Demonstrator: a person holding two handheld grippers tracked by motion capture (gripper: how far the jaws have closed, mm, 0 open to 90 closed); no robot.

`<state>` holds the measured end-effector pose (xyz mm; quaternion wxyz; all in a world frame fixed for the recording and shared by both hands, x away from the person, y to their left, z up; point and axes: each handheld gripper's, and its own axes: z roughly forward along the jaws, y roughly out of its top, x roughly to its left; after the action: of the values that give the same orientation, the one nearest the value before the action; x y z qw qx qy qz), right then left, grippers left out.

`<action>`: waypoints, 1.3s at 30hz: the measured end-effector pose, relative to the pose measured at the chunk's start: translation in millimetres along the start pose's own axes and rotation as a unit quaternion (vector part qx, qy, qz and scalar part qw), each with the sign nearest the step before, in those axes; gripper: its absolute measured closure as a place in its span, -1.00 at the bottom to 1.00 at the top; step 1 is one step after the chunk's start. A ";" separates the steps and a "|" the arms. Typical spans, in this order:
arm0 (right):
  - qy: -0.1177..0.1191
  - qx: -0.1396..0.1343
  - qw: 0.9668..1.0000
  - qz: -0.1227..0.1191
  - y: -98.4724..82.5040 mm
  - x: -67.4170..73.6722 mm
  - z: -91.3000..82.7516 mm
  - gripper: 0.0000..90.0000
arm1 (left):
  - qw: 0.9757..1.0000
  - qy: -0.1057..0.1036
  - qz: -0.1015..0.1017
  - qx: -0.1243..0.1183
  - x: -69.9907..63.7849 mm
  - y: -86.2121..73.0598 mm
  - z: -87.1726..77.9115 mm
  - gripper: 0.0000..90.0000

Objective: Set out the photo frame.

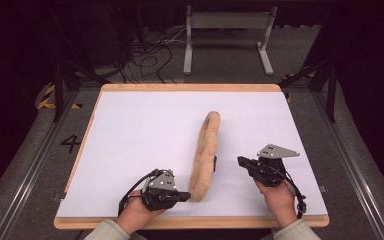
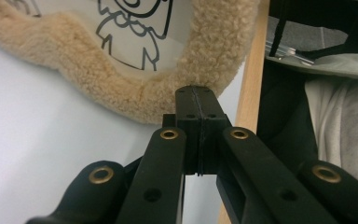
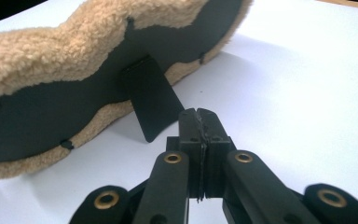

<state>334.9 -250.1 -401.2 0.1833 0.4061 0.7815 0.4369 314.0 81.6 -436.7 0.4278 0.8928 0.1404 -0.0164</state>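
While the fleece-edged picture frame (image 1: 204,155) stands on its back prop mid-worktop (image 1: 130,145), both hand-held grippers, left (image 1: 185,196) and right (image 1: 240,161), are closed empty; a nudge could topple it.

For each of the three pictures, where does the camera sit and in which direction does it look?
High view: above the person's side, looking forward and down on the white table; both hands show, with the left gripper and right gripper.
Left gripper view: rides on the left gripper, jaws shut, facing the fleece picture frame's front with its drawing.
Right gripper view: rides on the right gripper, jaws shut, facing the frame's black back and stand.
Shared: all views show the frame standing on the table.
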 end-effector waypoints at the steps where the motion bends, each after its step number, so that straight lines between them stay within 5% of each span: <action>1: 0.000 0.000 1.000 0.000 0.0 0.0 0.0 0.98 | 1.000 0.000 0.000 0.000 0.0 0.0 0.0 1.00; 9: 0.002 -0.002 1.000 -0.002 -1.6 -1.2 -7.5 0.98 | 1.000 -0.022 0.018 0.004 -8.1 17.5 25.6 1.00; 25: 0.001 -0.016 1.000 0.002 -0.7 -4.1 -18.5 0.97 | 0.999 -0.034 0.034 0.009 -13.3 46.9 68.2 1.00; 39: -0.008 -0.008 1.000 0.002 -23.1 -0.2 -41.2 0.93 | 0.999 -0.020 0.046 0.005 -14.4 66.4 94.1 0.99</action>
<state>297.7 -278.9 -397.8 0.1921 0.4097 0.7756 0.4401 326.3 -33.5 -443.7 0.4262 0.9000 0.0901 -0.0151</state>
